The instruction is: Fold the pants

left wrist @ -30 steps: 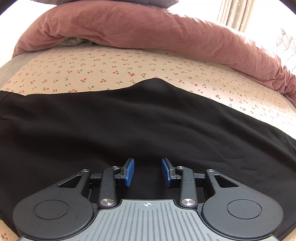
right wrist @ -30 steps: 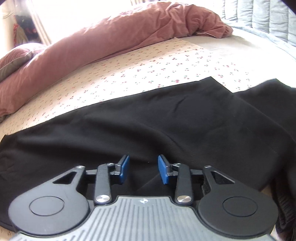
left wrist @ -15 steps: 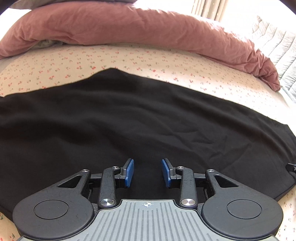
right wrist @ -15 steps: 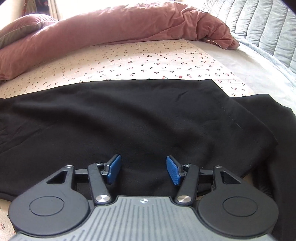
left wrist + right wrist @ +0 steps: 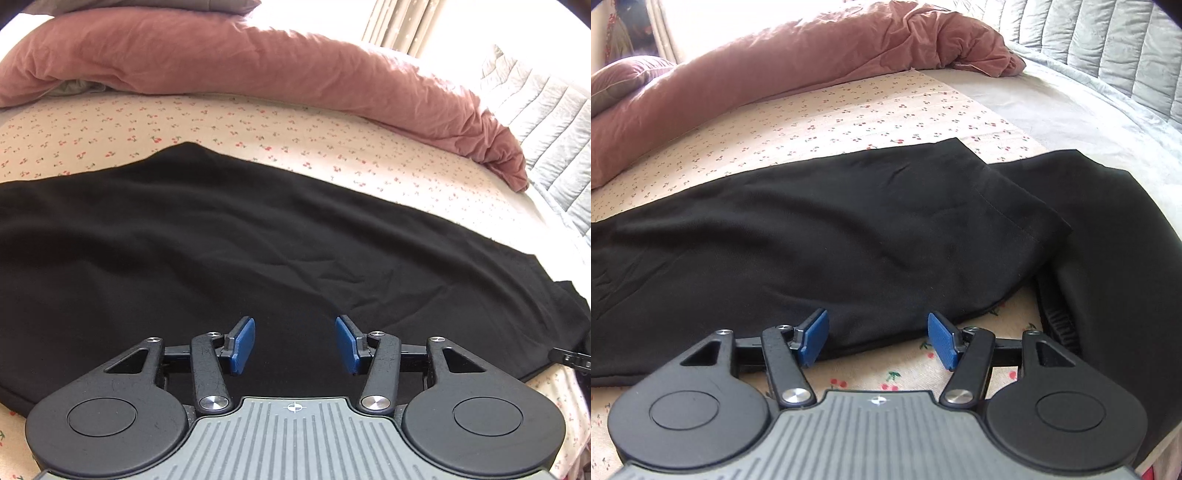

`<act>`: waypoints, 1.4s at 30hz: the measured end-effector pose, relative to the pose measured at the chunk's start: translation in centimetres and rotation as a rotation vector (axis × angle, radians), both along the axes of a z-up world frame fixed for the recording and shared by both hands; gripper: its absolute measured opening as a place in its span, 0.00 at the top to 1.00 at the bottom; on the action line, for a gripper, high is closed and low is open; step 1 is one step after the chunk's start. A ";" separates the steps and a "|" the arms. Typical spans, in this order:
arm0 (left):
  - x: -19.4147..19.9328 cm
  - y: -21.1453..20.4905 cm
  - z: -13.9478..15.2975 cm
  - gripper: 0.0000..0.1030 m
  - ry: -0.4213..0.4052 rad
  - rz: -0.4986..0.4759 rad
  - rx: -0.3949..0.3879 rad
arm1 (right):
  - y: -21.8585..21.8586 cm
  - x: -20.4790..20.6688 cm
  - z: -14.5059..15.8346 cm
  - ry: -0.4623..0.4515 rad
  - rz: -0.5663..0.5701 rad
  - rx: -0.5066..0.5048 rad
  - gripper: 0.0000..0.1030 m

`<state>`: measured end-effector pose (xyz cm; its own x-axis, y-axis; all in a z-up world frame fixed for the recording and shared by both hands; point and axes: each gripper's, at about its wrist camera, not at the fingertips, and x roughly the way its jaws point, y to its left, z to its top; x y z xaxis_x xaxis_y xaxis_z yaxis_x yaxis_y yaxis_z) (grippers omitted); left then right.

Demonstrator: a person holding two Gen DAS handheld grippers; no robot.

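Both claws stand released over the black pants, nothing pinched in either. Left gripper (image 5: 294, 345) has just been opening its jaws; the blue pads (image 5: 242, 345) are set well apart with only the cloth lying below and beyond them, not pressed between. Ahead of this claw the pants (image 5: 221, 240) spread wide and mostly flat across the cherry-print sheet (image 5: 258, 129), with a few soft creases running off to the claw's right, where the fabric narrows toward a far edge. Beyond the pants, farther from the claw, a dusty pink duvet (image 5: 258, 62) lies bunched along the bed, and a grey quilted cover (image 5: 546, 122) shows at the far right. Right gripper (image 5: 877, 339) has likewise just been opening; its blue pads (image 5: 812, 341) hang apart, the left one over the near hem of the pants (image 5: 831, 240), the right one over bare cherry-print sheet (image 5: 886, 110). Just ahead of this claw one trouser leg lies across the other, its stitched hem off to the claw's right, and the lower leg runs out farther right and down past the claw's side. Behind them the pink duvet (image 5: 812, 59) and the grey quilted cover (image 5: 1108, 40) close the view.
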<state>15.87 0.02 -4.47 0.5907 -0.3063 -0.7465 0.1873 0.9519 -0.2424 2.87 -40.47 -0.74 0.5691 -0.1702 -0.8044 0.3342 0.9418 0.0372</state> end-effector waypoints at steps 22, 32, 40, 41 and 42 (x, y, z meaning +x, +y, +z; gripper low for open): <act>0.6 0.1 -1.1 0.53 0.011 0.041 0.019 | -9.7 -3.2 -2.2 -0.346 -0.446 0.471 0.54; 0.7 0.0 -1.1 0.53 0.007 0.042 0.025 | -8.7 -0.9 -2.3 -0.320 -0.431 0.342 0.54; 1.4 1.5 -1.1 0.53 0.019 0.091 -0.001 | -8.8 1.4 -2.7 -0.308 -0.379 0.211 1.00; 1.6 1.8 -1.1 0.53 0.022 0.100 -0.003 | -9.0 1.1 -2.7 -0.323 -0.385 0.224 1.00; 1.8 2.0 -1.2 0.53 0.025 0.105 -0.007 | -9.0 1.1 -2.6 -0.335 -0.383 0.220 1.00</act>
<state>17.62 2.04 -5.65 0.6012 -0.2489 -0.7593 0.0803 0.9642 -0.2526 3.93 -49.48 -3.31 0.7307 -0.2634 -0.6298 0.5871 0.7132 0.3829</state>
